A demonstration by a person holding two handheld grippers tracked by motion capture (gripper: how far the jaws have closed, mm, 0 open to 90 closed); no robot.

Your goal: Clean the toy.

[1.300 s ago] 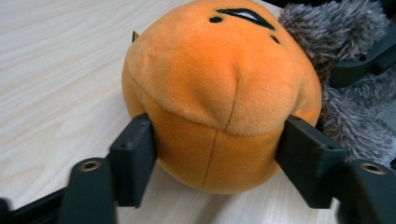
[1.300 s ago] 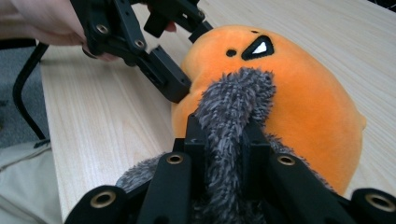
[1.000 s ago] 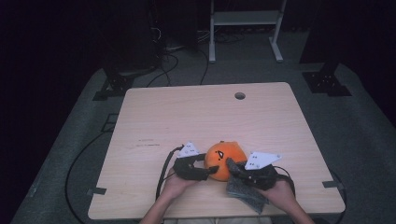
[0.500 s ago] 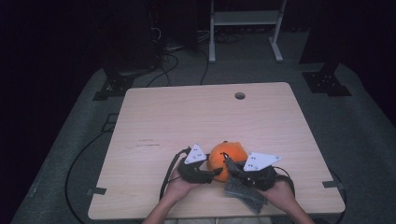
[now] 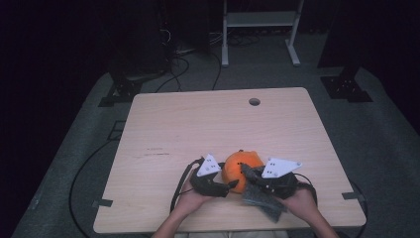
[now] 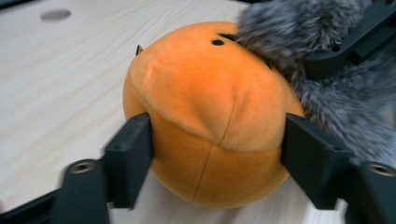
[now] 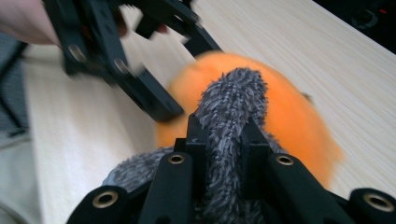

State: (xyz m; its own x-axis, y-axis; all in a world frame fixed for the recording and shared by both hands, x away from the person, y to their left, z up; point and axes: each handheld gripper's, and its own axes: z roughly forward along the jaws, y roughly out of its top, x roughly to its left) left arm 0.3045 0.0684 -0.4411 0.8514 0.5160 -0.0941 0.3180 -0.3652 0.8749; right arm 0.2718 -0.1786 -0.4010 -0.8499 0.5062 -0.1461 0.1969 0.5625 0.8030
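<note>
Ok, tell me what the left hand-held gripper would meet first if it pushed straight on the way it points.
The orange plush toy. The left hand-held gripper already has it between its jaws, which have just been opening and look barely touching its sides. Behind it lies the grey furry cloth held by the right hand-held gripper.

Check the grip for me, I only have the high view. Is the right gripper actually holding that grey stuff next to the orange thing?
Observer: Yes. The right gripper is shut on a fold of grey furry cloth, pinched between its fingers.
Operator: And the left one?
Observer: The left gripper straddles the orange plush toy. Its fingers have just been opening and sit at the toy's sides with no visible dent.
Operator: Is the cloth touching the toy?
Observer: Yes, it lies against the toy's top, next to two small black dots.
</note>
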